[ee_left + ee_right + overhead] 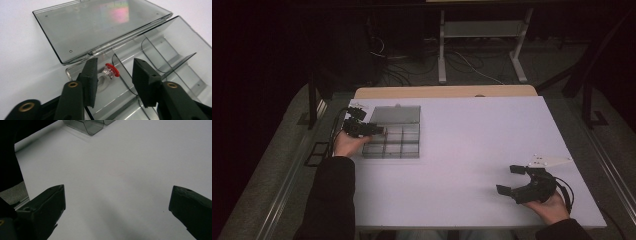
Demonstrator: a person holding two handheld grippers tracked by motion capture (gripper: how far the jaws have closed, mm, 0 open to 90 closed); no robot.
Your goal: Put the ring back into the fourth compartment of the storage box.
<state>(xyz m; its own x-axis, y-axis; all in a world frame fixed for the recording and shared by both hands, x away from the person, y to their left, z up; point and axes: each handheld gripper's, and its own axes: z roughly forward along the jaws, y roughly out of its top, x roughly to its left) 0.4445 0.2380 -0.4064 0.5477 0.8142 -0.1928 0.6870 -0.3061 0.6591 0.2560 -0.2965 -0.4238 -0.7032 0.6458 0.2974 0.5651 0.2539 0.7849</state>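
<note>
A smoky clear compartment box [410, 150] lies at the table's left with its lid [394, 114] folded back flat. My left gripper [379, 131] reaches over the box's left edge. In the left gripper view the jaws [115, 62] stand apart over the corner compartment of the box [175, 50]. A small clear part with a red toothed ring [111, 70] lies on that compartment's floor just beyond the pads, touching neither. My right gripper [508, 179] rests near the front right of the table, wide open with nothing between its jaws [117, 192].
The white table top [472, 140] stretches between the two hands. Thin dividers [155, 52] split the box into several compartments. The box's corner [92, 126] sits far off in the right gripper view. Floor cables and a desk frame [442, 50] lie beyond the table.
</note>
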